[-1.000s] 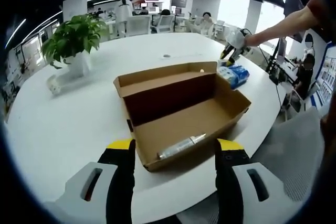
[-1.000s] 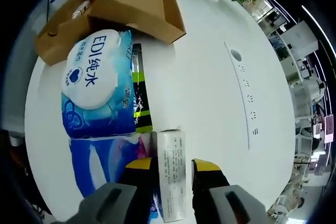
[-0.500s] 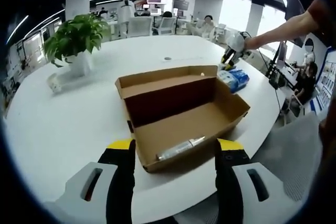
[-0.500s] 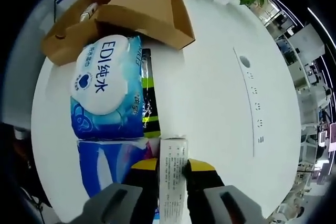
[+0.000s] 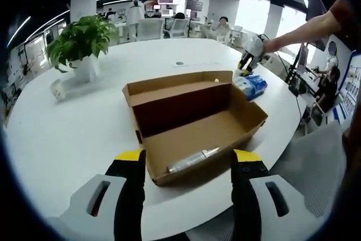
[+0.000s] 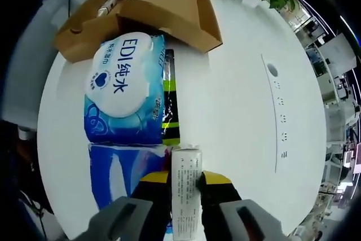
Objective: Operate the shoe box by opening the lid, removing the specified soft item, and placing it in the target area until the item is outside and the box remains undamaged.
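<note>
Left gripper view: the left gripper, jaws spread wide and empty, hangs at the near edge of a round white table facing the open shoe box, its lid folded back. A silvery tube lies along the box's near wall. By the far right edge the right gripper reaches over blue tissue packs. A potted plant stands at the left edge; office desks and ceiling strip lights lie behind.

Right gripper view: the right gripper is clamped on a small white carton. The blue tissue packs lie just beside the shoe box, with a dark green-striped packet alongside.
</note>
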`<state>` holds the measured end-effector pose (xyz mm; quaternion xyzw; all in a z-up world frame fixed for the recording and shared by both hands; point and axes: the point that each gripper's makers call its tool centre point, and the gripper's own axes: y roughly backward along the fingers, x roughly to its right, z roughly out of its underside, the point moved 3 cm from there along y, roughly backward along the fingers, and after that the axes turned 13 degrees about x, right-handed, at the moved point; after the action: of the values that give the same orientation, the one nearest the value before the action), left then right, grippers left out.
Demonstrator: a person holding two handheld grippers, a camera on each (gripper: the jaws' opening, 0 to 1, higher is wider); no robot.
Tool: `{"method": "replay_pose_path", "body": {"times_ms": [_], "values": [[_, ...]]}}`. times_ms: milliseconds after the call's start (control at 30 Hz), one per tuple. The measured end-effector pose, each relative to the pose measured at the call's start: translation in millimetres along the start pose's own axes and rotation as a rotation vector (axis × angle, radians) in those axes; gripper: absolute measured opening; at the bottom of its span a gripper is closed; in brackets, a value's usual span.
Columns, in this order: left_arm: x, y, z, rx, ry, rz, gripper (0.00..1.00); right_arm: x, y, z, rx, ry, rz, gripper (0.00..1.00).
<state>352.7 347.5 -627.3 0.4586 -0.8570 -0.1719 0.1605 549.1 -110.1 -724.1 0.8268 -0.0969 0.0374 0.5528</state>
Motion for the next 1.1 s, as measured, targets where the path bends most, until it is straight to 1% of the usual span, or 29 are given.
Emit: {"method": "replay_pose_path", "body": {"times_ms": [200, 267, 467, 633, 733, 867, 967, 1033, 1100], "values": [[0.0, 1.7, -1.2, 0.002, -0.002, -0.003, 0.61, 8.2, 3.1, 0.4, 0.008, -0.029, 0.034, 0.25], [0.4, 2.2, -1.5, 0.003, -0.002, -0.004, 0.61, 9.8, 5.1, -1.2, 0.014, -0.032, 0.05, 0.25], [1.8, 2.1, -2.4, 0.009, -0.003, -0.003, 0.61, 10.3, 9.4, -2.3, 0.022, -0.047, 0.065, 0.28], [1.8, 2.0, -2.7, 0.013, -0.004, 0.002, 0.61, 3.2, 14.7, -6.4, 0.035, -0.064, 0.074, 0.3], [2.3, 2.2, -2.4, 0.014, -0.004, 0.005, 0.61, -1.1, 18.7, -12.3, 0.053, -0.076, 0.103, 0.29], [2.7, 1.8, -2.2, 0.017, -0.004, 0.01, 0.61, -8.5, 23.5, -19.2, 0.06, -0.053, 0.132, 0.33], [2.9, 1.0, -2.7, 0.018, -0.006, 0.015, 0.61, -15.9, 28.1, -23.7, 0.064, -0.061, 0.132, 0.33], [3.3, 0.0, -4.6, 0.026, -0.003, 0.02, 0.61, -17.9, 32.2, -27.0, 0.066, -0.046, 0.152, 0.34], [4.0, -1.3, -5.4, 0.027, -0.005, 0.025, 0.61, -18.0, 36.7, -28.9, 0.074, -0.057, 0.171, 0.35]]}}
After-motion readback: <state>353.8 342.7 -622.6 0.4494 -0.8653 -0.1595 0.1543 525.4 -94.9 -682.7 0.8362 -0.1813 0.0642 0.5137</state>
